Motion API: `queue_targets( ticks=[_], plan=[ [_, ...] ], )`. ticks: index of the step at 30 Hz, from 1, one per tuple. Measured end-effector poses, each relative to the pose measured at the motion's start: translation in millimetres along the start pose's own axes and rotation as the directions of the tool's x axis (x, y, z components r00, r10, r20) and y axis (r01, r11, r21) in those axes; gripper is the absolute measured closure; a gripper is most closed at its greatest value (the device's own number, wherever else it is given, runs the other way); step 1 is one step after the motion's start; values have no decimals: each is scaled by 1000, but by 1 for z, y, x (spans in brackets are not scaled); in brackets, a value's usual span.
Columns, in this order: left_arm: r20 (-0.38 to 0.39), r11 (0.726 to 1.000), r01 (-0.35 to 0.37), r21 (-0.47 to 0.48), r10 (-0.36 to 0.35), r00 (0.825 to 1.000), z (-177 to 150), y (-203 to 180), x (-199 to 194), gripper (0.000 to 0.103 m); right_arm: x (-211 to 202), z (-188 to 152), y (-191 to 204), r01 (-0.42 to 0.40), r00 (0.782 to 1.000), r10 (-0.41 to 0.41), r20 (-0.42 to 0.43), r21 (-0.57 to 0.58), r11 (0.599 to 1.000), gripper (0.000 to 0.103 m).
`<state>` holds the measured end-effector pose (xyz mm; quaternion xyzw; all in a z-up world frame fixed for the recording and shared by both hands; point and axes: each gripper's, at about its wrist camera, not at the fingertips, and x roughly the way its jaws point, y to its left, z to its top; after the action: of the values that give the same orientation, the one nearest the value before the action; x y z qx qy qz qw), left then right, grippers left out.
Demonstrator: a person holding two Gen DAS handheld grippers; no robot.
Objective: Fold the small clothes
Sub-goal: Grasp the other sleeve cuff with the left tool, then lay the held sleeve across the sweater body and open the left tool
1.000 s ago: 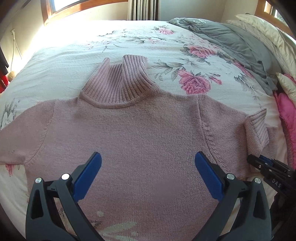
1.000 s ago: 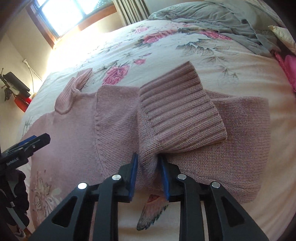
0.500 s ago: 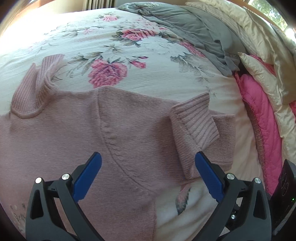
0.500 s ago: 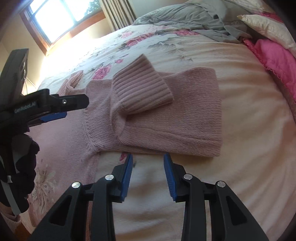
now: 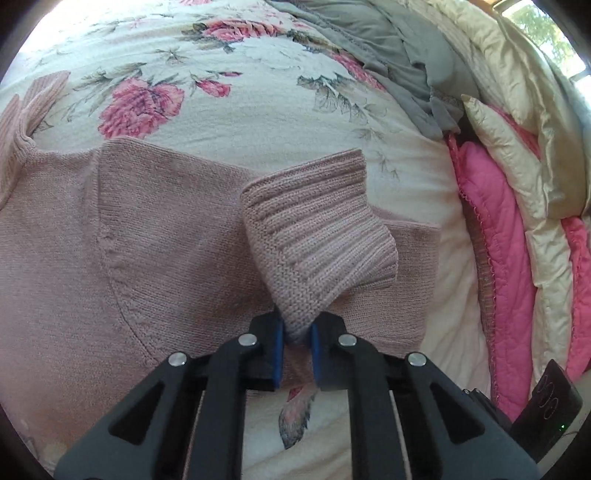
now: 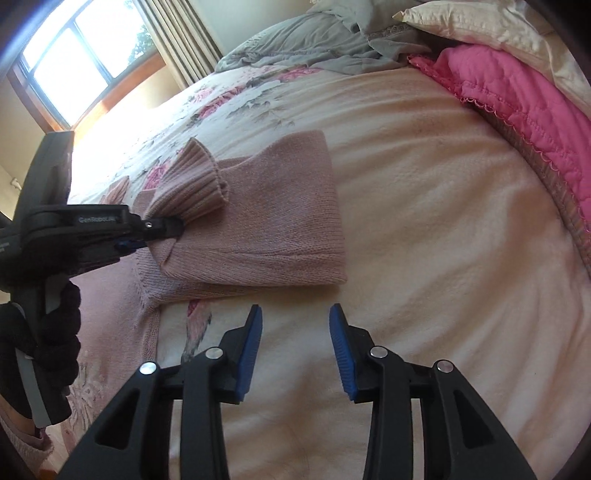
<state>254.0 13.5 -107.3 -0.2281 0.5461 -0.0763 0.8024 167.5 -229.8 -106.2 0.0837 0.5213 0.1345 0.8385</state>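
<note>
Bed [image 6: 443,206]: one, covered by a cream spread with pink roses; it carries everything else.
Bedding heaped at the head: one grey blanket [image 5: 388,48], one pink quilt [image 5: 491,236], and cream pillows [image 6: 476,22] whose number I cannot tell.
Sweater [image 5: 122,236]: one, dusty pink knit, lying flat on the bed; in the left wrist view its body fills the 9 o'clock side. Its ribbed collar [image 5: 26,107] shows at 10 o'clock.
Sleeve [image 6: 280,221]: one visible, folded back on itself, with a ribbed cuff [image 5: 317,225] raised and bunched above the flat part.
Grippers: two.
Left gripper [image 5: 297,341]: its blue fingers [image 5: 277,354] are closed on a pinch of the sleeve knit just under the cuff.
Right gripper [image 6: 295,325]: fingers [image 6: 251,343] spread apart, holding nothing, over bare spread; the sleeve edge lies at its 12 o'clock, near but apart.
</note>
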Motion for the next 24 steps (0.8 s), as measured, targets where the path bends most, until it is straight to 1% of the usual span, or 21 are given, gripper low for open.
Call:
queue_targets(
  ticks=[2, 4, 7, 10, 13, 17, 21, 24],
  plan=[
    [64, 1000, -9, -14, 10, 998, -4, 14, -24, 93, 0, -1, 3, -7, 1000, 7, -2, -2, 1000, 64],
    [104, 999, -7, -51, 12, 995, -5, 34, -44, 93, 2, 2, 10, -12, 1000, 12, -1, -11, 1000, 64],
    [140, 995, -31, -93, 44, 989, -11, 68, -67, 93, 8, 9, 23, -36, 999, 36, -8, -25, 999, 63],
    [173, 987, -83, -136, 106, 979, -15, 103, -88, 94, 14, 15, 42, -58, 998, 57, -13, -51, 997, 63],
    [201, 978, -97, -187, 134, 970, -17, 139, -110, 94, 20, 21, 62, -83, 996, 82, -17, -78, 994, 63],
    [243, 960, -174, -218, 226, 943, -21, 178, -143, 94, 29, 28, 91, -113, 993, 111, -26, -118, 987, 63],
    [261, 937, -237, -257, 303, 916, -26, 216, -166, 94, 40, 30, 119, -160, 987, 154, -54, -138, 977, 63],
    [272, 930, -233, -284, 311, 911, -30, 242, -176, 94, 52, 30, 143, -200, 979, 189, -79, -161, 967, 63]
  ],
)
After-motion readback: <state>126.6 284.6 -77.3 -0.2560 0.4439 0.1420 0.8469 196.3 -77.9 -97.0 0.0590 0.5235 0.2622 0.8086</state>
